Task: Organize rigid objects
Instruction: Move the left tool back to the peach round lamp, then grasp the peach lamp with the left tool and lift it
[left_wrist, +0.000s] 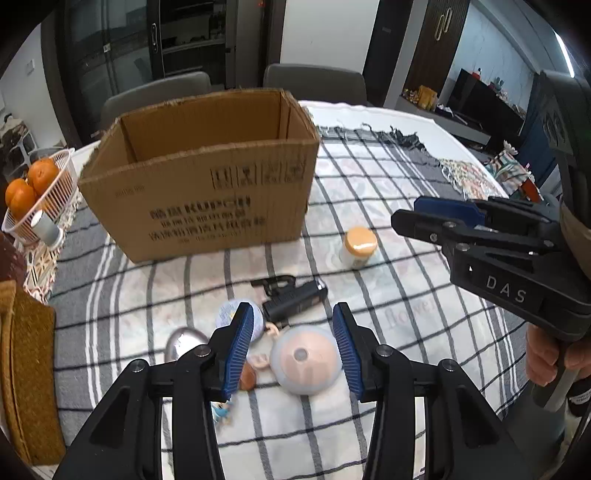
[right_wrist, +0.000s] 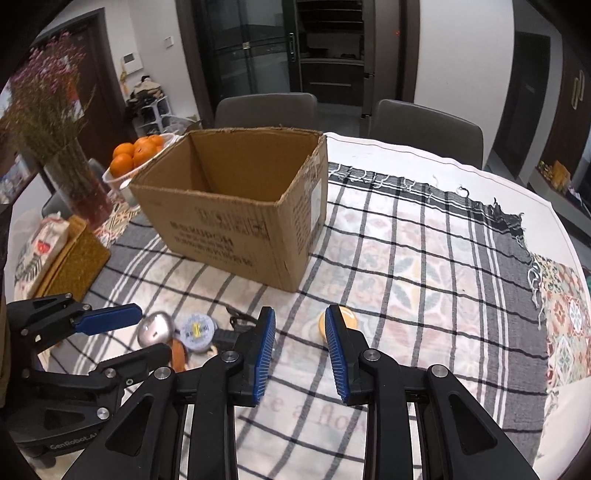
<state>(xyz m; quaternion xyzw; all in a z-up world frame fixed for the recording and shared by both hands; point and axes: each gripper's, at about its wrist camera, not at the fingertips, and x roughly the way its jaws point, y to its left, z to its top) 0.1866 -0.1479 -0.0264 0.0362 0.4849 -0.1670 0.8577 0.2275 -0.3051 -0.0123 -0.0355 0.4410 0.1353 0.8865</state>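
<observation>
Left gripper (left_wrist: 293, 334) held open above pale dome (left_wrist: 304, 360), nothing gripped; right gripper (right_wrist: 301, 339) open, empty, beside jar (right_wrist: 345, 319).

Oranges (left_wrist: 27, 186) in a white basket (left_wrist: 61, 173) beside a vase (right_wrist: 79, 188).
</observation>
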